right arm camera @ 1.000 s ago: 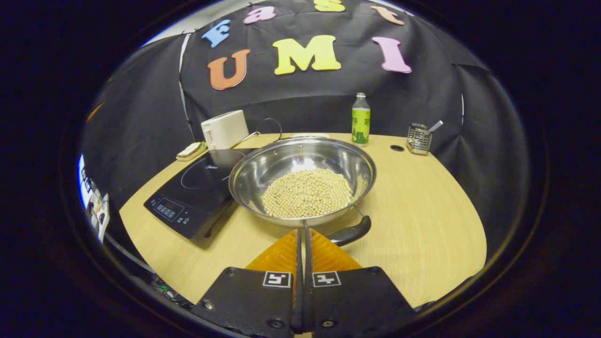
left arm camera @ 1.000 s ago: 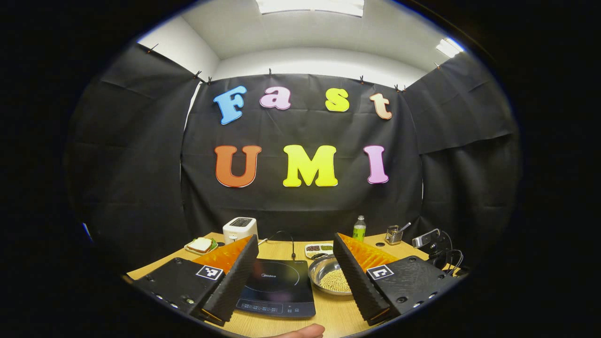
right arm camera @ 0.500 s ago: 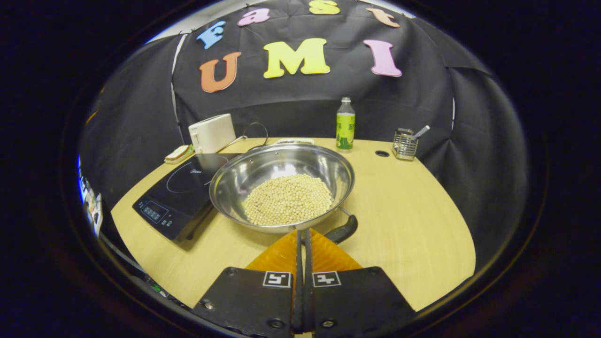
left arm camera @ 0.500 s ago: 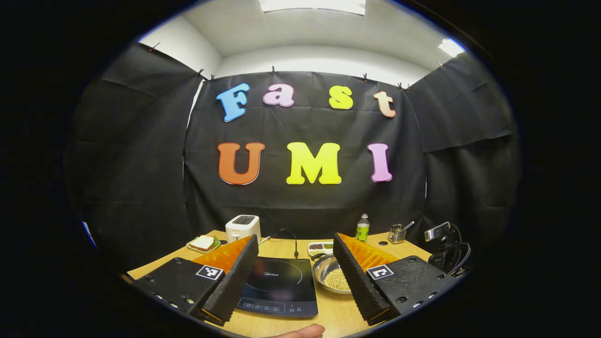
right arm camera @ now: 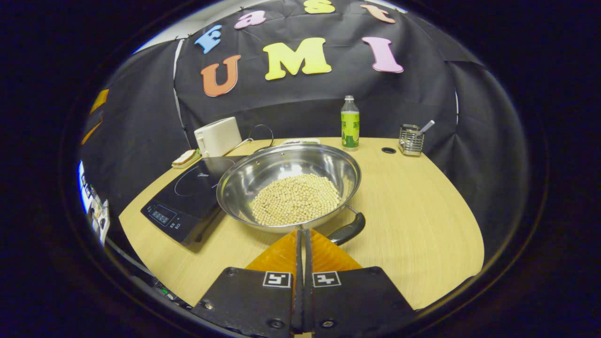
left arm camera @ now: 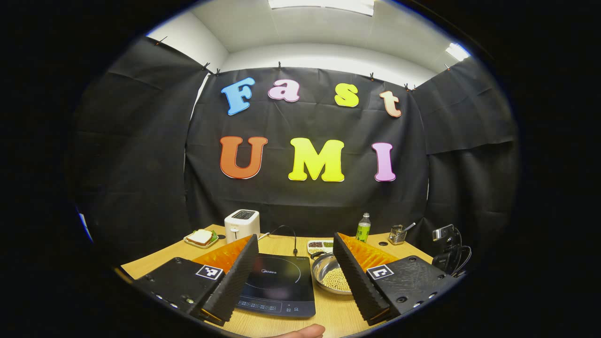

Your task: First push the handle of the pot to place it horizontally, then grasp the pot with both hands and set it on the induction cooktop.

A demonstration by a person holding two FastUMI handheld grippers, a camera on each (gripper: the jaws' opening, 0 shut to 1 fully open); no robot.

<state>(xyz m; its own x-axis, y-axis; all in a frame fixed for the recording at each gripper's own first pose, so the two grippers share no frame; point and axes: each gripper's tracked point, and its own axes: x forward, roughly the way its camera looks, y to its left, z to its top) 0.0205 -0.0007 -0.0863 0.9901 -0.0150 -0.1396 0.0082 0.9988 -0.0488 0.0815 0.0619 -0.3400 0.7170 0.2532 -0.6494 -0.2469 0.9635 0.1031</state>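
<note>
A shiny steel pot (right arm camera: 288, 188) holding pale beans rests on the wooden table, right of the black induction cooktop (right arm camera: 190, 197). Its dark handle (right arm camera: 348, 230) lies at the pot's near right side, just right of my right gripper (right arm camera: 302, 231). That gripper is shut with nothing between its fingers, its tips right at the pot's near rim. In the left gripper view, my left gripper (left arm camera: 295, 245) is open and held above the table's near edge. The cooktop (left arm camera: 277, 285) and the pot (left arm camera: 328, 280) lie beyond it, the pot partly hidden by the right finger (left arm camera: 354, 277).
At the back stand a white toaster (right arm camera: 217, 137), a sandwich plate (right arm camera: 185, 158), a green bottle (right arm camera: 350, 123) and a wire utensil holder (right arm camera: 412, 139). A small compartment dish (left arm camera: 320, 245) sits behind the pot. A fingertip (left arm camera: 300, 332) shows at the bottom edge.
The left gripper has drawn back and tilted a little, so the table looks smaller. The right gripper's view swung left, then back right; it stays shut at the pot's near rim.
</note>
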